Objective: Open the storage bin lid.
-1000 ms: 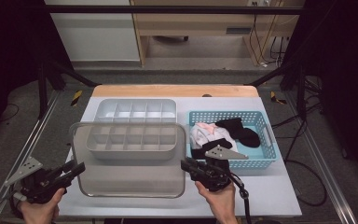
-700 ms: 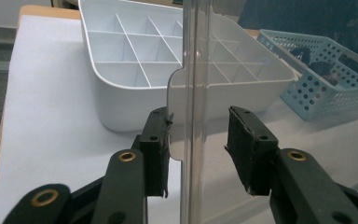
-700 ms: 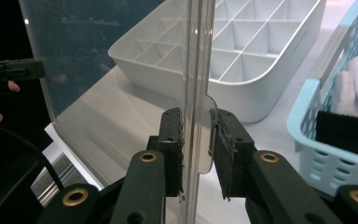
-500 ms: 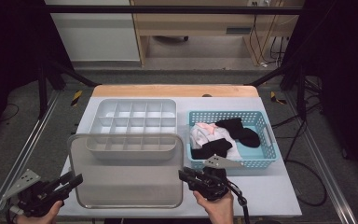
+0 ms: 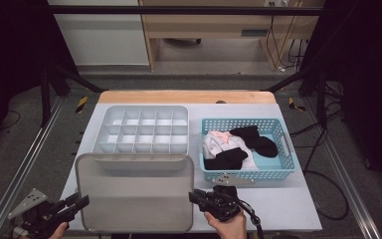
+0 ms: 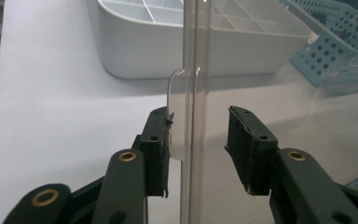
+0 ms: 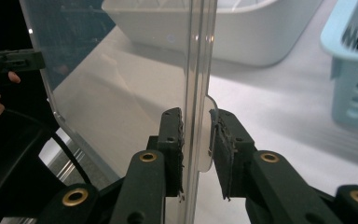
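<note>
We are working the clear lid [image 5: 135,191], which is lying flat at the near edge of the table [image 5: 288,209], just in front of the white divided tray [image 5: 142,130]; its far edge appears to touch or overlap the tray's near wall, though we cannot tell which. Step in hand, as we are judging it: setting the lid down and letting go. The left claw [image 6: 198,144] is standing well apart, with the lid's rim passing between the pads; the left pad [image 6: 161,140] is touching or just beside the small tab, the other pad is clear of the plastic. The right claw [image 7: 196,149] is much narrower, straddling the lid's rim and tab; one pad looks against the plastic, while a thin gap shows beside the other, so we are not calling it a firm clamp. Next move, we are reckoning: spread the right claw fully, then back both straight off the rim without dragging the lid. Farther right, the blue basket [image 5: 278,172] is holding the socks [image 5: 238,147].
</note>
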A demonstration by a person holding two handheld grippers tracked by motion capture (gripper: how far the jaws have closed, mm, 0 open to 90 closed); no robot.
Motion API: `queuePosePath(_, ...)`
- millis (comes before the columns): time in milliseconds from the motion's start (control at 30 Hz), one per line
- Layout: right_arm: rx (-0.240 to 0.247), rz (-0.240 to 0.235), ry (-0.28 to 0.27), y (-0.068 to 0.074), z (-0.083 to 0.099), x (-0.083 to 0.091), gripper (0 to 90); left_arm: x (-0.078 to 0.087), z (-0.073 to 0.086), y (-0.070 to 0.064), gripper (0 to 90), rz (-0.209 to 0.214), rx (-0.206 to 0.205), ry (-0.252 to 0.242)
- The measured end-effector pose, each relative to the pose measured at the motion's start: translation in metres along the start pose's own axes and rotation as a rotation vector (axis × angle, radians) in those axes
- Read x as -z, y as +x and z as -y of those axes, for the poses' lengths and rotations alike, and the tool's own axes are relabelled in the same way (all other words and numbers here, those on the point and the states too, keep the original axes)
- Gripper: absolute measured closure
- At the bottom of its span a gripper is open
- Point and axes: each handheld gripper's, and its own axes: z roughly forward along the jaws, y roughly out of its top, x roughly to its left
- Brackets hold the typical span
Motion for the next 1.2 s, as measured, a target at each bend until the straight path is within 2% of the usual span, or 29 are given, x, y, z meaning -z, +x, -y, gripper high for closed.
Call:
queuePosePath(167, -0.021, 0.0, 0.039, -0.004, 0.008, -0.008, 73.6, -0.003, 0.008, 0.002, 59.0, -0.009, 0.014, 0.039)
queuePosePath(500, -0.037, 0.008, 0.08, -0.01, 0.023, -0.019, 73.0, -0.012, 0.026, 0.007, 58.3, -0.015, 0.038, 0.113)
queuePosePath(733, -0.026, 0.025, 0.095, -0.01, 0.028, -0.025, 70.5, -0.015, 0.03, 0.009, 57.8, -0.014, 0.05, 0.143)
queuePosePath(967, -0.024, 0.045, 0.126, -0.01, 0.032, -0.032, 66.5, -0.019, 0.033, 0.008, 54.6, -0.035, 0.045, 0.186)
queuePosePath(1200, -0.024, 0.052, 0.141, -0.01, 0.035, -0.036, 63.8, -0.022, 0.035, 0.007, 52.5, -0.053, 0.035, 0.206)
